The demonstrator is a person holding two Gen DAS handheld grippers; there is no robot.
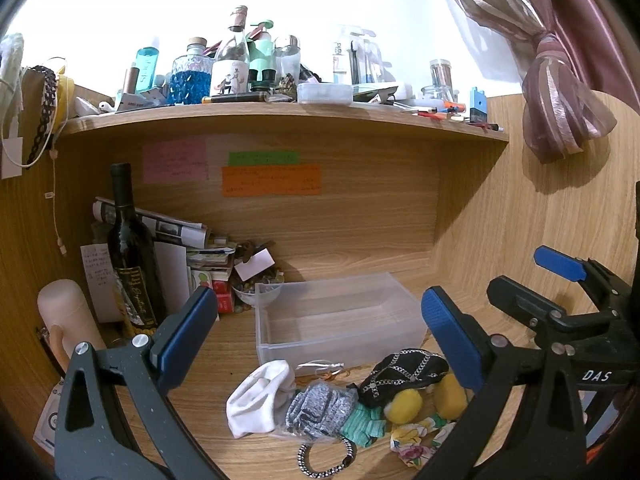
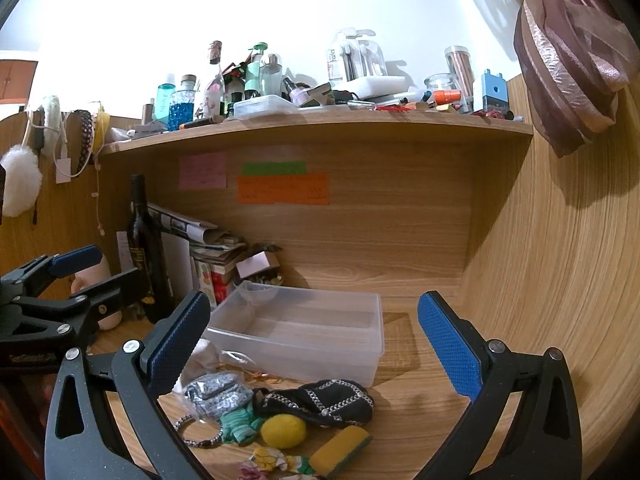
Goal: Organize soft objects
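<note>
A pile of soft things lies on the wooden desk in front of a clear plastic bin (image 1: 340, 320) (image 2: 304, 328), which holds nothing. The pile holds a white sock (image 1: 260, 396), a grey knit item in a clear bag (image 1: 320, 408) (image 2: 218, 394), a black pouch with chain trim (image 1: 404, 372) (image 2: 320, 400), a green cloth (image 1: 364, 424) (image 2: 240, 426), a yellow ball (image 1: 404, 406) (image 2: 284, 432), a yellow sponge (image 2: 340, 452), a floral cloth (image 1: 416, 440) and a beaded bracelet (image 1: 326, 460). My left gripper (image 1: 320, 336) hangs open above the pile. My right gripper (image 2: 316, 344) is open above the bin's front.
A dark wine bottle (image 1: 130, 256) (image 2: 146, 252), stacked papers (image 1: 188, 240) and a small bowl (image 1: 256, 292) stand at the back left. A cluttered shelf (image 1: 280, 116) runs overhead. A pink curtain (image 1: 560, 92) hangs right. The right gripper shows in the left view (image 1: 568, 280).
</note>
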